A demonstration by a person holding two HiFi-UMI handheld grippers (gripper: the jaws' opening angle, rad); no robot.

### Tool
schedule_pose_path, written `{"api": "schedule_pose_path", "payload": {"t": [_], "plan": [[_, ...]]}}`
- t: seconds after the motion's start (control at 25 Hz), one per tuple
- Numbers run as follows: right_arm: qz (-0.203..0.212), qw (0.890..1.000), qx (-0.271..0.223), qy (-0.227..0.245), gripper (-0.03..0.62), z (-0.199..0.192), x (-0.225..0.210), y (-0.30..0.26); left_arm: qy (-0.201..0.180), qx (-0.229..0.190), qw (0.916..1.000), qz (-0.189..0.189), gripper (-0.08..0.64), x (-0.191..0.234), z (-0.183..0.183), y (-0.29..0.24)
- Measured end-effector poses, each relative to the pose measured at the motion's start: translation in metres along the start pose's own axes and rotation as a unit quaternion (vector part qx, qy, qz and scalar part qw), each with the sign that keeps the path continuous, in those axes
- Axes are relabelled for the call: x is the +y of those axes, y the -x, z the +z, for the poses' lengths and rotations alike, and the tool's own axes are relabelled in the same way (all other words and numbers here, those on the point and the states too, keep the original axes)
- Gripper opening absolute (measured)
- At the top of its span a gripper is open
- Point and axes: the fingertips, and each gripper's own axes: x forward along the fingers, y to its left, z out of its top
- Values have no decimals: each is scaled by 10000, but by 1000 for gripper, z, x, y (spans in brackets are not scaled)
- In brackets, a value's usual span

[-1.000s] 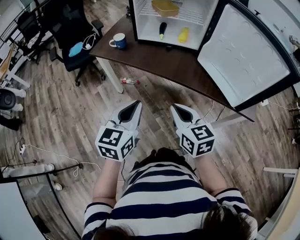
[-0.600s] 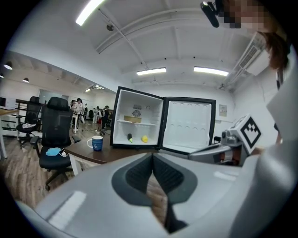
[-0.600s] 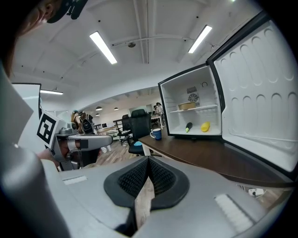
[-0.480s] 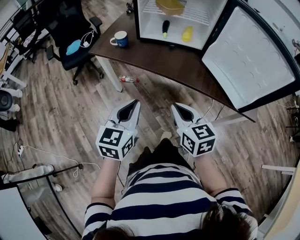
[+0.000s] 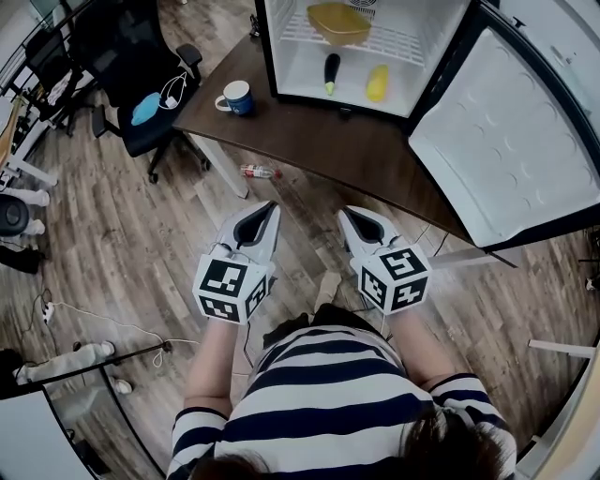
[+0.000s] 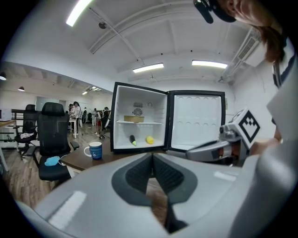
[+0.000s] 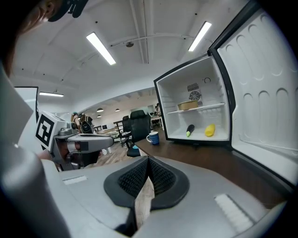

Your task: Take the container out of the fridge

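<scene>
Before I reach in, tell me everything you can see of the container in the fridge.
The container is a shallow, yellowish tub with rounded corners, plastic by its look. It sits upright and level on the white wire shelf in the upper part of the open fridge, left of centre. Only the shelf touches it. Whether it has a lid or contents cannot be told.

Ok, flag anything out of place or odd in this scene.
A small bottle lies on its side on the wooden floor beside the desk leg, as if dropped. A blue face mask sits on the office chair seat. Nothing looks spilled or damaged.
</scene>
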Motion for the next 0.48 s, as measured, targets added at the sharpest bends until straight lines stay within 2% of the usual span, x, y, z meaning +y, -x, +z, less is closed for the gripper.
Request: {"api": "schedule_pose_path", "payload": {"t": [0.16, 0.48], "plan": [[-14, 10000, -12, 26, -3, 15, -23, -18, -127, 43, 9999, -59, 0, 5, 11, -34], [4, 10000, -6, 5, -3, 36, -70, -41, -643, 63, 9978, -155, 0, 5, 39, -101]]}}
